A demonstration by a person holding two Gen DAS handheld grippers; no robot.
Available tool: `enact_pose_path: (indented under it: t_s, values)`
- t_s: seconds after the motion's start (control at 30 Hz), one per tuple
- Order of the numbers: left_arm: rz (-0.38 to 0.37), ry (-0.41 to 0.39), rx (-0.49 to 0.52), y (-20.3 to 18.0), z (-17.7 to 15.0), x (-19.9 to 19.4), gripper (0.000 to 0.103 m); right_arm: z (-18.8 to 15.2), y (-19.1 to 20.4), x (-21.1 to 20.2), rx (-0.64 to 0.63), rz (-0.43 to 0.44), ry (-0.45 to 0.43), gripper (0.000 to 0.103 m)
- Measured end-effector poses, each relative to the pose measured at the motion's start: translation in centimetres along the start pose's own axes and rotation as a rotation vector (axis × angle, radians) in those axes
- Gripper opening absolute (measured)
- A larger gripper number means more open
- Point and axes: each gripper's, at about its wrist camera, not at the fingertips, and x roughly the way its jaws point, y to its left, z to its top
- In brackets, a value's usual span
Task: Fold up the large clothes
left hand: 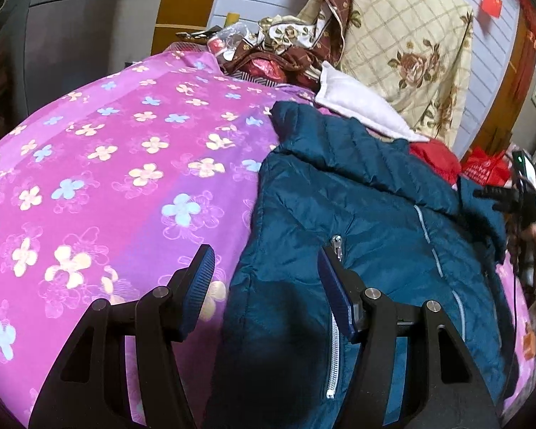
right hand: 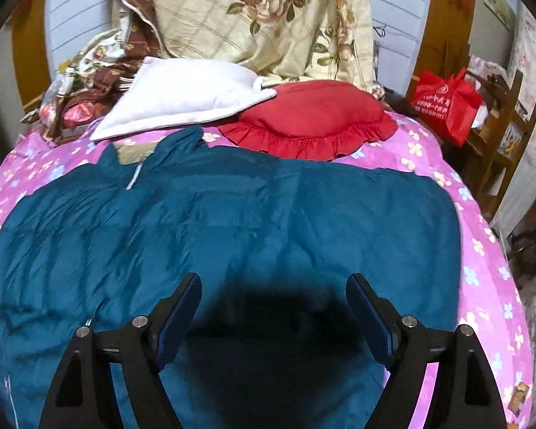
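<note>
A teal quilted jacket lies spread on a pink flowered bedspread. It fills the middle of the right wrist view, with a zipper showing in the left wrist view. My left gripper is open and empty, above the jacket's left edge. My right gripper is open and empty, above the jacket's near middle. The right gripper also shows at the right edge of the left wrist view.
A white pillow and a red frilled cushion lie at the bed's head, beside the jacket's far edge. A floral quilt is piled behind them. A red bag and wooden chair stand to the right of the bedspread.
</note>
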Motion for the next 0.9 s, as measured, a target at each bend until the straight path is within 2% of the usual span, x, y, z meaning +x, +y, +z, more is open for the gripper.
enact_pose_path:
  t_s: [0.1, 0.13, 0.17, 0.2, 0.23, 0.3, 0.4, 0.57, 0.67, 0.77, 0.9]
  values:
    - [0.002, 0.021, 0.014, -0.4, -0.1, 0.8, 0.060, 0.4, -0.3, 3.1, 0.009, -0.060, 0.044, 0.081]
    - [0.007, 0.023, 0.020, -0.5, -0.1, 1.0, 0.060, 0.2, -0.5, 4.2, 0.001, -0.101, 0.064, 0.070]
    - [0.012, 0.025, 0.027, -0.7, -0.2, 1.1, 0.060, 0.0, -0.5, 4.9, -0.007, -0.127, 0.072, 0.046]
    - [0.013, 0.027, 0.030, -0.8, -0.2, 1.2, 0.060, -0.3, -0.9, 5.8, -0.013, -0.145, 0.096, 0.032]
    - [0.012, 0.029, 0.032, -0.9, -0.2, 1.3, 0.060, -0.4, -1.6, 6.1, 0.012, -0.138, 0.111, 0.021]
    - [0.003, 0.029, 0.030, -1.0, -0.1, 1.4, 0.060, -0.4, -3.2, 5.0, 0.070, -0.104, 0.086, 0.015]
    - [-0.002, 0.022, 0.031, -1.1, 0.0, 1.1, 0.060, 0.6, -4.6, 1.8, 0.110, -0.074, 0.041, 0.013]
    - [-0.009, -0.001, 0.026, -0.9, 0.0, 0.2, 0.060, 3.4, -2.8, -4.5, 0.137, 0.099, -0.038, 0.012]
    - [-0.016, -0.009, 0.013, -0.5, 0.1, -0.3, 0.060, 4.7, 1.3, -7.3, 0.113, 0.218, -0.058, 0.012]
    - [-0.023, -0.025, -0.005, 0.2, 0.2, -1.0, 0.060, 4.7, 7.3, -9.4, 0.052, 0.348, -0.049, 0.012]
    - [-0.040, -0.026, -0.032, 1.2, 0.5, -1.3, 0.060, 3.8, 15.6, -10.4, -0.068, 0.463, -0.024, 0.011]
